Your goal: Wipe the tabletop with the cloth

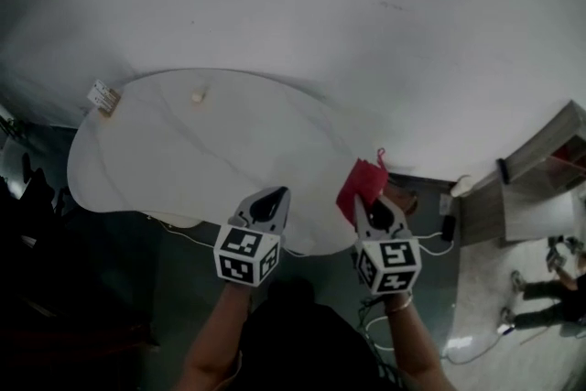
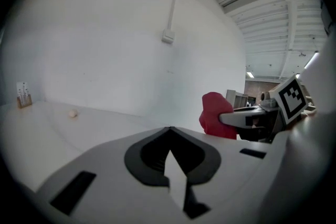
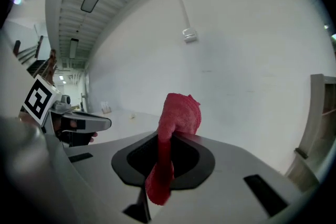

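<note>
Cloth: You hold the red cloth [image 3: 177,113] clamped in the right gripper [image 3: 168,136], over the table's [image 1: 201,156] near right edge. It seems to hang clear of the top.

Handling: By its look the cloth is light, soft and limp, with a napped weave that should drag on the top instead of skating. Nothing about it looks fragile. A wad stands up ahead of the jaws and a tail droops behind them.

Grip: The bunched middle looks like the right place to hold. It leaves a pad of fabric forward of the hard jaw tips, so fabric should meet the table first, not plastic.

Left gripper: The left gripper [image 1: 266,208] has its jaws closed on nothing. You hold it over the table's near edge, beside the right gripper but apart from it.

Surface: The table is white, rounded and smooth with a dull sheen. A small pale lump [image 1: 197,94] sits near the table's far edge, and a card stand [image 1: 103,96] at its far left edge. The wipe will probably have to go around both.

Room: A plain white wall [image 1: 366,32] rises behind the table, with a small box [image 2: 168,36] on a conduit above it. To the table's right the grey floor [image 1: 476,288] carries loose cables [image 1: 430,238], and a shelf unit [image 1: 540,156] stands well apart.
</note>
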Tool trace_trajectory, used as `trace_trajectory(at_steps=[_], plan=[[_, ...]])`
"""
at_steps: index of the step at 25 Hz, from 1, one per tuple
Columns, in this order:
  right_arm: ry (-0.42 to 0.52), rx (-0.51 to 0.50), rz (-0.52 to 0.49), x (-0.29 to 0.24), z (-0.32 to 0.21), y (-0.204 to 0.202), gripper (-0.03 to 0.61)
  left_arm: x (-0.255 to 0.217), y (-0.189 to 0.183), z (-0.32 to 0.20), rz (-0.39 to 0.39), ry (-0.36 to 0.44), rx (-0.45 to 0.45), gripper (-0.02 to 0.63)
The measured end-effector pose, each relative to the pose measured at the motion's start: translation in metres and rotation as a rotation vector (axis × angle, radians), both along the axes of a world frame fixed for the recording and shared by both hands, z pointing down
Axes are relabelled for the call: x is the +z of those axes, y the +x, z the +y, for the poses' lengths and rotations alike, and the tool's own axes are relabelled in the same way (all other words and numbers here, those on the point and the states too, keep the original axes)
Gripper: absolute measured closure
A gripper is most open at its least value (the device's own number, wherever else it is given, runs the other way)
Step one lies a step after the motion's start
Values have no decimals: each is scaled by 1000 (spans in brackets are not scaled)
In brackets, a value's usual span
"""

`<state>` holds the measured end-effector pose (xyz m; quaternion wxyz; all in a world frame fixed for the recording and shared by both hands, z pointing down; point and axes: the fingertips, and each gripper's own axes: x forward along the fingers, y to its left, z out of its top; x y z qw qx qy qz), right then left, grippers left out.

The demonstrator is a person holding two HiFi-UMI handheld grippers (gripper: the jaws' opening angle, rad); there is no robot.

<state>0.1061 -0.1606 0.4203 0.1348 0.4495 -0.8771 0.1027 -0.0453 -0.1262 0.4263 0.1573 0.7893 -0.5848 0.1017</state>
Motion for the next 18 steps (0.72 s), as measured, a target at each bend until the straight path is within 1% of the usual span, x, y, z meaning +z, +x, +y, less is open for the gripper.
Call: trace_trajectory(at_steps=[3,6,9,12,18], plan=[[35,-60,-5,-5,0,-23,534,-6,-18,4,2,15,-48,611],[60,-101,13,-8,2,-40,534,-12,-32,8,21,29,-92,611],[72,-133,-5,-11,5,-52,534,-17,-44,12,19,44,-122,611],[75,-156,-30,-15,7,-61,534,-20,-53,17,11,50,-144,611],[86,-189,-24,-20,9,-68,534,-18,-60,25,13,53,-182,611]])
